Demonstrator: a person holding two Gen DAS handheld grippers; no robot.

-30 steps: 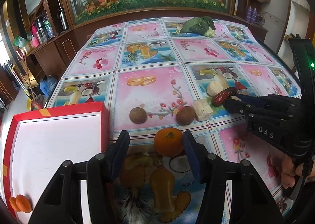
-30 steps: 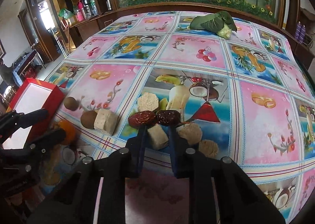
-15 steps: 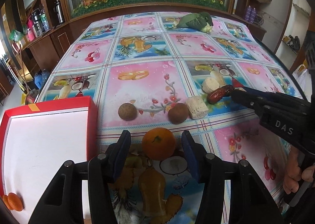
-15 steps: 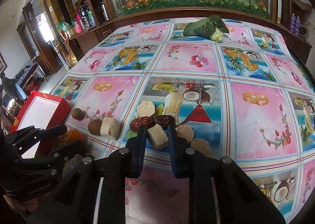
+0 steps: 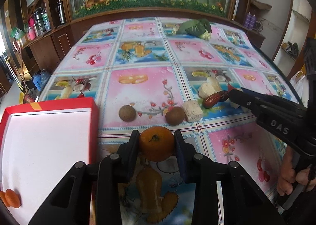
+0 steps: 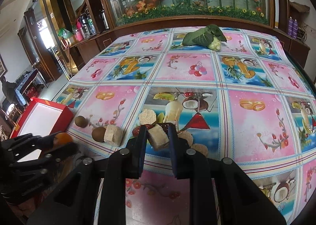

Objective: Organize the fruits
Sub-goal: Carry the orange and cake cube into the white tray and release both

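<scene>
Left gripper (image 5: pixel 156 142): clamped on the orange (image 5: pixel 156 143), beside the red box (image 5: pixel 47 146).
Right gripper (image 6: pixel 157 134): jaws apart, straddling a pale cake block (image 6: pixel 158 136) on the table (image 6: pixel 246 126).

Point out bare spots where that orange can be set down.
Free: the white floor of the red box, empty except a small orange piece in its near corner; the pink square beyond the brown fruits. Crowded: the pale blocks and dates around the right gripper.

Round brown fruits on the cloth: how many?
2. One lies near the red box; the other touches a pale cube, just beyond the left gripper holding the orange. None look hidden.
</scene>
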